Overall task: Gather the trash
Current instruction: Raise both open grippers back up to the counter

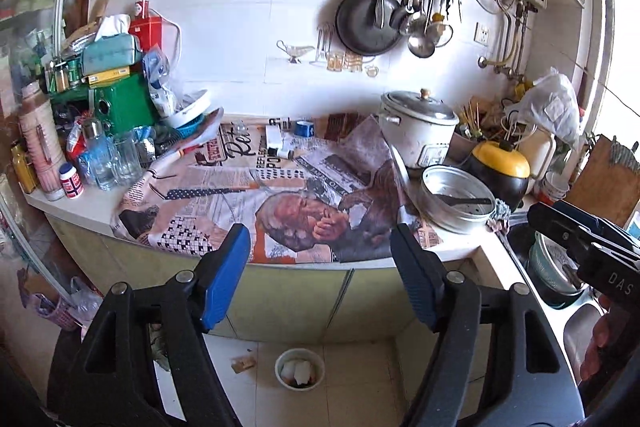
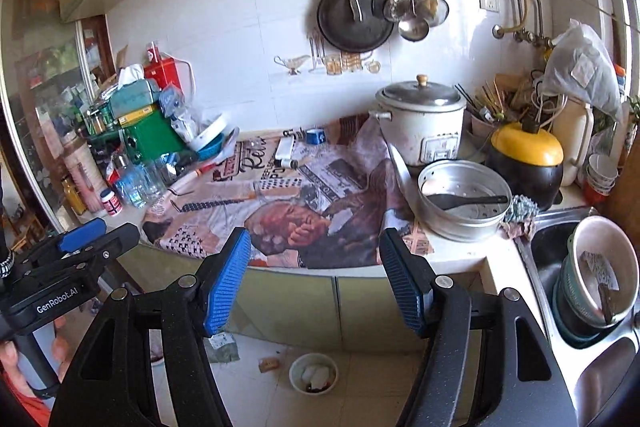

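Both-handed, ribbed blue pads: left gripper (image 1: pixel 320 275) and right gripper (image 2: pixel 316 279) agape, empty; round white bin (image 1: pixel 299 370) at six o'clock, mouth upward

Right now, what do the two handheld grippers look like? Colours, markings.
Both match: black speckled plastic linkage arms with triangular cutouts and silver pivot pins, ending in blue ribbed pads on the jaws. The left gripper shows in the right wrist view with white "GenRobot.AI" lettering on its black body. The right gripper shows in the left wrist view with white "DAS" letters visible, the rest cut off.
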`<action>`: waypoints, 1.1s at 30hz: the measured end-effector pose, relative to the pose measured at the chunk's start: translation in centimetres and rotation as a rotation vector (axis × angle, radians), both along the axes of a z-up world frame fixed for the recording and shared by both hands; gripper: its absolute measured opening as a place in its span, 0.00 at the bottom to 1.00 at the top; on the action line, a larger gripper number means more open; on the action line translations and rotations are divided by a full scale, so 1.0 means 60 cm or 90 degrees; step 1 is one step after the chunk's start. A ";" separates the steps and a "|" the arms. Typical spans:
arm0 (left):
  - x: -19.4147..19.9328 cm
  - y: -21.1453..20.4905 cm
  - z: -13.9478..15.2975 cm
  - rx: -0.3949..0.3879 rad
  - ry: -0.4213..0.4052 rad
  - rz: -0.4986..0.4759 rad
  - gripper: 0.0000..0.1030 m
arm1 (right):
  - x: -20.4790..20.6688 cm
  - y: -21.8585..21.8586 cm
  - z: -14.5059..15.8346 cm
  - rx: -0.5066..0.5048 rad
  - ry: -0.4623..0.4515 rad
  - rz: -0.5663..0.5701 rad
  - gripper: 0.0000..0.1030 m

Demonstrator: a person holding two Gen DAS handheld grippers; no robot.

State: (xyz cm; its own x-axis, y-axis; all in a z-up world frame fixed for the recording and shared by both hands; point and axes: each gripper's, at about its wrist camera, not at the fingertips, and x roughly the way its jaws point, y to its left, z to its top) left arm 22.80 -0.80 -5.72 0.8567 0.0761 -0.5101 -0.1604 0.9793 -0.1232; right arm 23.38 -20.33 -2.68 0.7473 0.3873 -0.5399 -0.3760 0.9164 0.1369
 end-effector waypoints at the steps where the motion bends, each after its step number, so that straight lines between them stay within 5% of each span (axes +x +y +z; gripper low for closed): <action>1: -0.006 0.003 0.009 -0.001 -0.007 0.002 0.75 | -0.003 -0.003 0.008 -0.001 -0.013 0.000 0.62; 11: 0.047 0.056 0.044 0.001 -0.039 0.036 0.87 | 0.043 0.010 0.040 -0.004 -0.060 -0.007 0.64; 33: 0.444 0.305 -0.012 -0.018 0.039 -0.046 0.87 | 0.327 0.194 0.015 -0.008 -0.021 -0.078 0.65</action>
State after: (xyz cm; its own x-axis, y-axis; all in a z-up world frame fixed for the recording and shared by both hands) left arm 49.45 17.53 -6.43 0.8269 0.0001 -0.5623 -0.0973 0.9849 -0.1430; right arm 42.99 -8.66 -1.78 0.8065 0.2851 -0.5180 -0.2649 0.9574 0.1146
